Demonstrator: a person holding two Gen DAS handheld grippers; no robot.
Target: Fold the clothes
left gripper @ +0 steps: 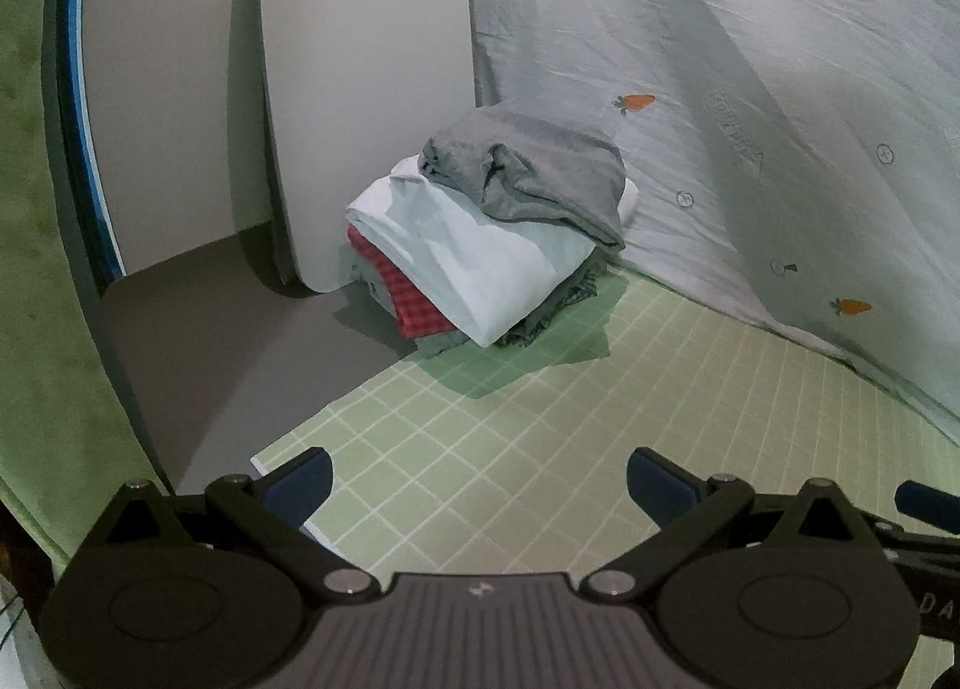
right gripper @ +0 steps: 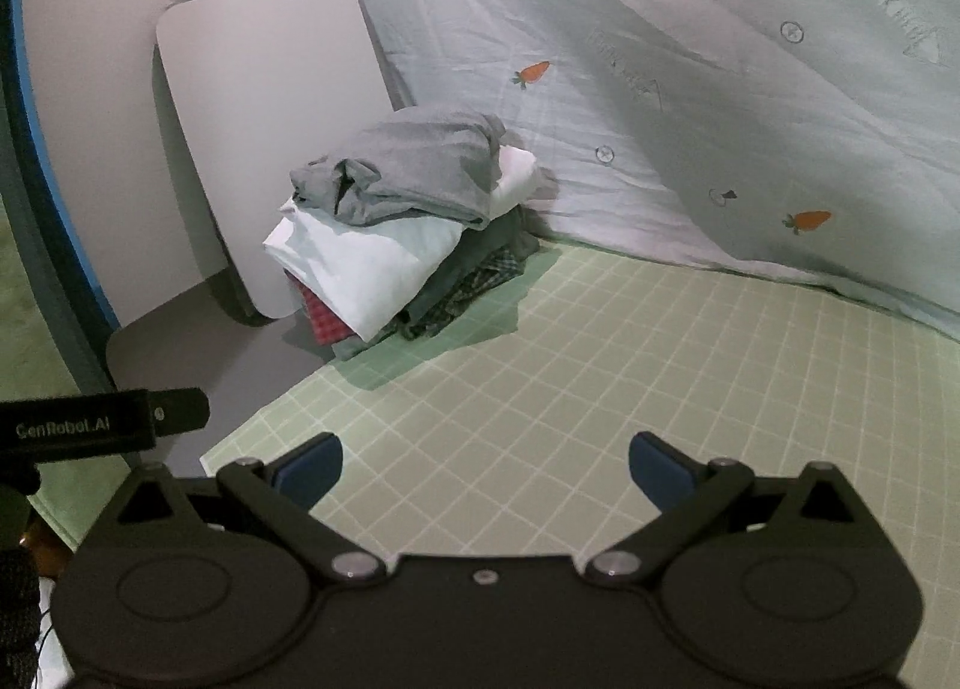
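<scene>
A stack of folded clothes (left gripper: 480,245) (right gripper: 396,233) sits at the far end of a green gridded mat (left gripper: 540,437) (right gripper: 600,377). A grey garment (left gripper: 528,173) (right gripper: 414,173) lies on top, over a white one (left gripper: 480,269) (right gripper: 360,257), a red checked one (left gripper: 408,299) (right gripper: 321,323) and darker plaid pieces (right gripper: 474,281). My left gripper (left gripper: 480,485) hangs open above the mat's near edge, well short of the stack, with nothing between its blue pads. My right gripper (right gripper: 486,470) is likewise open and empty over the mat.
A pale bedsheet with carrot prints (left gripper: 750,119) (right gripper: 690,119) rises behind and to the right of the mat. A white rounded board (left gripper: 366,107) (right gripper: 270,137) leans upright just left of the stack on a grey surface (left gripper: 228,353). The left gripper's body (right gripper: 102,419) shows in the right wrist view.
</scene>
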